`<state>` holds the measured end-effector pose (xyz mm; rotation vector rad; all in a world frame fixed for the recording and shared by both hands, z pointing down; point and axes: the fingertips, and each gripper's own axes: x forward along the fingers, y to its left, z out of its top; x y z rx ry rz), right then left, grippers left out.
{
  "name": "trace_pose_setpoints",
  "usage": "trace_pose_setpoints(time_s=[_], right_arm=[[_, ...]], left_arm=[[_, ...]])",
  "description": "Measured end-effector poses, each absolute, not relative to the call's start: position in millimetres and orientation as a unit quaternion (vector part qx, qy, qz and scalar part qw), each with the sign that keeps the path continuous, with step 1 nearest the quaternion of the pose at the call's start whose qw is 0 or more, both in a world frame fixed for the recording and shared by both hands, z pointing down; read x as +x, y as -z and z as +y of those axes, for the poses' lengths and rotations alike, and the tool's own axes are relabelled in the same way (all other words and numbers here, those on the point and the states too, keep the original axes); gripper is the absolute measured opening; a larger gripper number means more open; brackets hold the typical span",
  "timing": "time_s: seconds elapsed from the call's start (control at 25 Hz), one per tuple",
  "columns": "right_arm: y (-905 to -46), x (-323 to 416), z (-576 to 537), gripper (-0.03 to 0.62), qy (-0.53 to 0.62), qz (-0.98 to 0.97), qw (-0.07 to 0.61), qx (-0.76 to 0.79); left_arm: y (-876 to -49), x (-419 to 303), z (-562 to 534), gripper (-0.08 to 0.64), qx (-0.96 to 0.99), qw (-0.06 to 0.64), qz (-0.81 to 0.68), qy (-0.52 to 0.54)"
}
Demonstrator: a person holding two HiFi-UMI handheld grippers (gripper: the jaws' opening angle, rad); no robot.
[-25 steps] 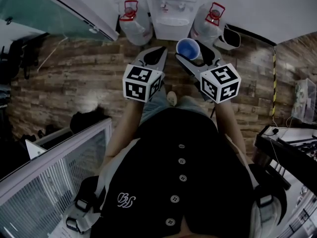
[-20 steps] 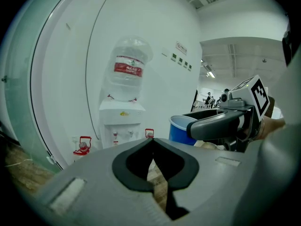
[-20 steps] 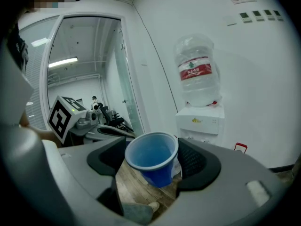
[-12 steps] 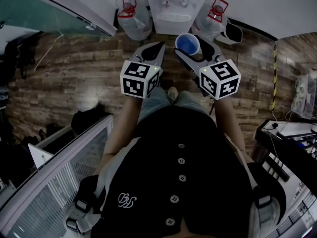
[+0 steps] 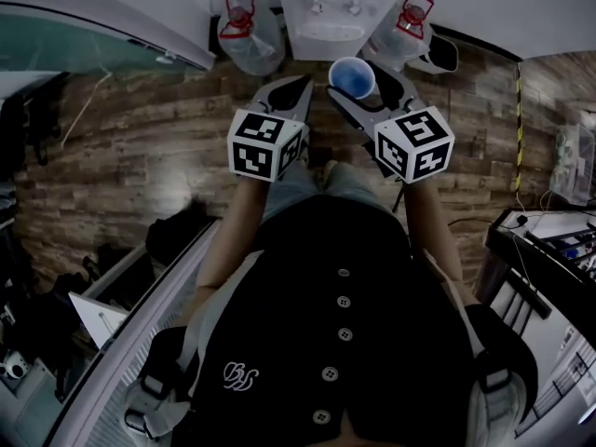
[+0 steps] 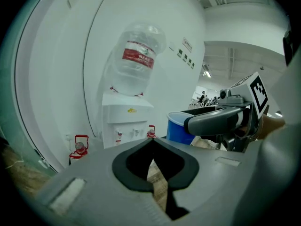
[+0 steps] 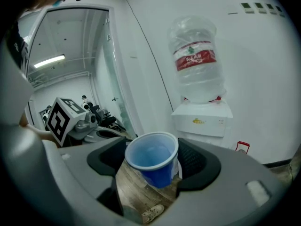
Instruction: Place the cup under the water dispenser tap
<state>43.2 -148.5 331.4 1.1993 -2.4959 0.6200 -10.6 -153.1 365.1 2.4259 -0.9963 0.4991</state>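
A blue plastic cup stands upright between the jaws of my right gripper, which is shut on it. In the right gripper view the empty cup fills the jaw gap of the right gripper. The white water dispenser stands against the wall just ahead, its taps facing me and a big bottle on top. My left gripper hangs beside the cup, shut on nothing; its jaws meet at the tip.
Spare water bottles with red handles stand on the wooden floor left and right of the dispenser. A dark bin sits further right. A glass partition runs along the left, and a desk with equipment is at the right.
Both grippers and the cup have come closer to the dispenser. The right gripper's hold on the cup is unchanged, and the left gripper stays shut.
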Motion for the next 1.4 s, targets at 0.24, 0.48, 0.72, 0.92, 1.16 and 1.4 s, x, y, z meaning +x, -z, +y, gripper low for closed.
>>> trace_pose_setpoints(time_s=[0.24, 0.48, 0.72, 0.92, 1.16, 1.4], right_arm=[[-336, 27, -176, 0.347, -0.221, -0.859, 0.15, 0.437], [-344, 11, -198, 0.347, -0.227, -0.849, 0.155, 0.452], [-347, 4, -208, 0.347, -0.223, -0.84, 0.166, 0.467], [-352, -3, -212, 0.347, -0.226, -0.839, 0.173, 0.463], [-355, -3, -220, 0.347, -0.229, -0.843, 0.182, 0.451], [-363, 3, -231, 0.347, -0.23, -0.848, 0.196, 0.436]], left_arm=[[-369, -21, -181, 0.0, 0.893, 0.234, -0.334, -0.188], [-370, -29, -206, 0.0, 0.902, 0.232, -0.31, -0.19], [-381, -33, -207, 0.0, 0.905, 0.241, -0.285, -0.201], [-388, -33, -208, 0.0, 0.908, 0.244, -0.274, -0.204], [-390, -29, -217, 0.0, 0.905, 0.25, -0.28, -0.199], [-395, -30, -225, 0.0, 0.892, 0.269, -0.303, -0.199]])
